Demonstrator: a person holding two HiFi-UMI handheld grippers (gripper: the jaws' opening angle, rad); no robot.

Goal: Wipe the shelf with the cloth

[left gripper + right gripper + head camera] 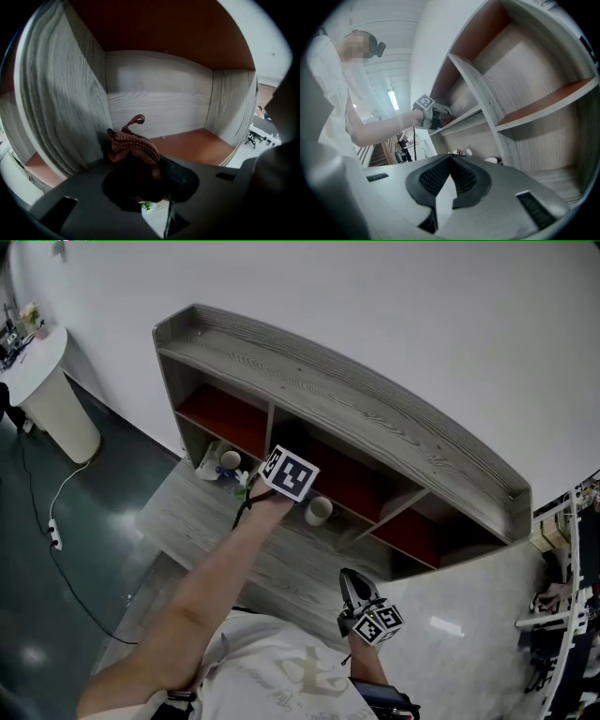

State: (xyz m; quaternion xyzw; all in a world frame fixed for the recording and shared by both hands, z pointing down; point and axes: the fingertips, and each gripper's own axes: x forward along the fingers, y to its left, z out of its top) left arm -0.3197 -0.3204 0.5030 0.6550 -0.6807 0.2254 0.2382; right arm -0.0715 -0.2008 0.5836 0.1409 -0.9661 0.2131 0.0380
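Reaching into the middle compartment of the grey wood-grain shelf (375, 418), the left gripper (149, 174) is clamped on a bunched rust-brown ribbed cloth (132, 144) by the compartment's left wall, near the back corner; the red-brown floor to its right lies open up to the right divider. A white cup (319, 510) and a second white cup (230, 460) stand on the ledge below, contents not visible. The right gripper (451, 158) has its jaws together, empty, well clear of the shelf

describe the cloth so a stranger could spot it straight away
Start at the grey wood-grain shelf unit against the white wall and find its middle red-floored compartment. The cloth is the bunched reddish-brown ribbed fabric pinched in the left gripper's tongs, the only soft crumpled thing there.
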